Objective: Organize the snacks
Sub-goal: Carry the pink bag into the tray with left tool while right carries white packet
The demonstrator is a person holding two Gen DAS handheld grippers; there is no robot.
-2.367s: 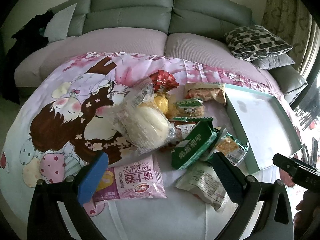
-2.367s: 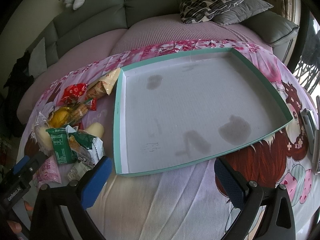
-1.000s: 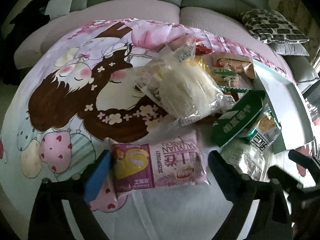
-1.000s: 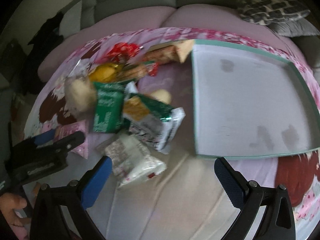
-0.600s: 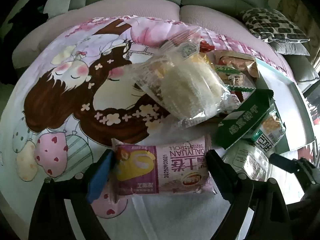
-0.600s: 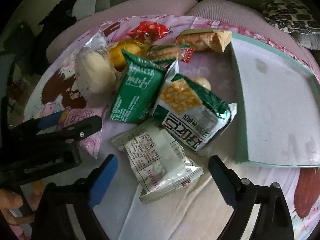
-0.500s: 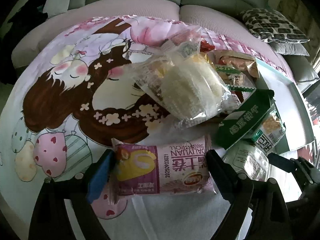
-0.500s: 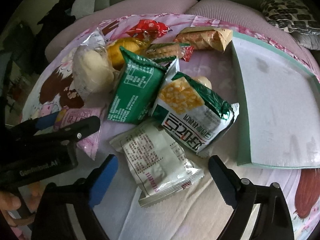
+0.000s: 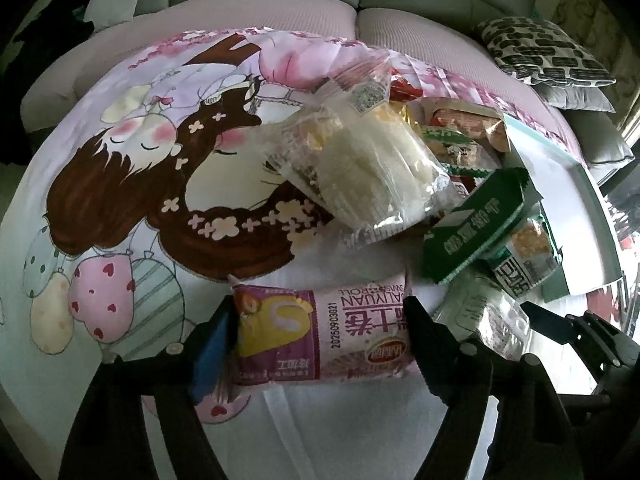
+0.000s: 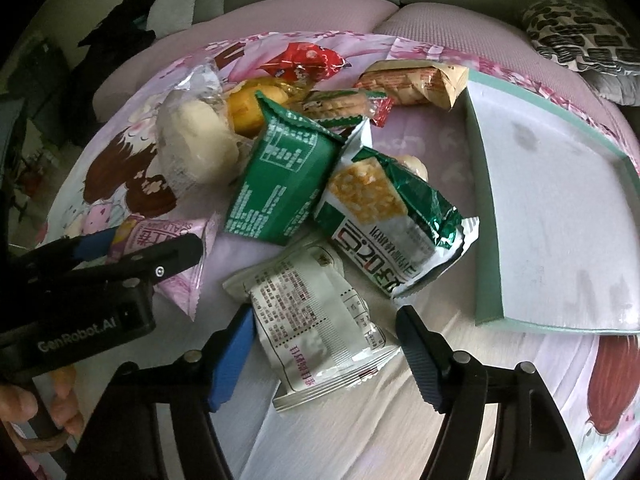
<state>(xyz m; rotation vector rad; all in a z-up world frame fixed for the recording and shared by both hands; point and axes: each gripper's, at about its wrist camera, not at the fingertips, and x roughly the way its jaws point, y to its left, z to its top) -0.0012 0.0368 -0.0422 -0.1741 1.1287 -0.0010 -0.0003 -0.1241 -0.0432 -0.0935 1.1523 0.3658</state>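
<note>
left claw (image 9: 316, 340) is closing, pink swiss roll pack (image 9: 320, 338) lengthwise between the fingers; pads look at or just touching the pack ends, can't confirm a firm pinch. right claw (image 10: 324, 350) is also closing, straddling the white snack pack (image 10: 316, 320), pads just beside its edges, not pressing yet. both packs lie flat on the cartoon-print cloth (image 9: 132, 184) at the near edge of the snack pile (easiest to reach, nothing stacked on them). teal-rimmed tray (image 10: 486, 240) sits empty just right of the pile, likely the drop target. both claws pitch steeply down, side by side; a hand (image 10: 36, 412) grips the left handle.
</note>
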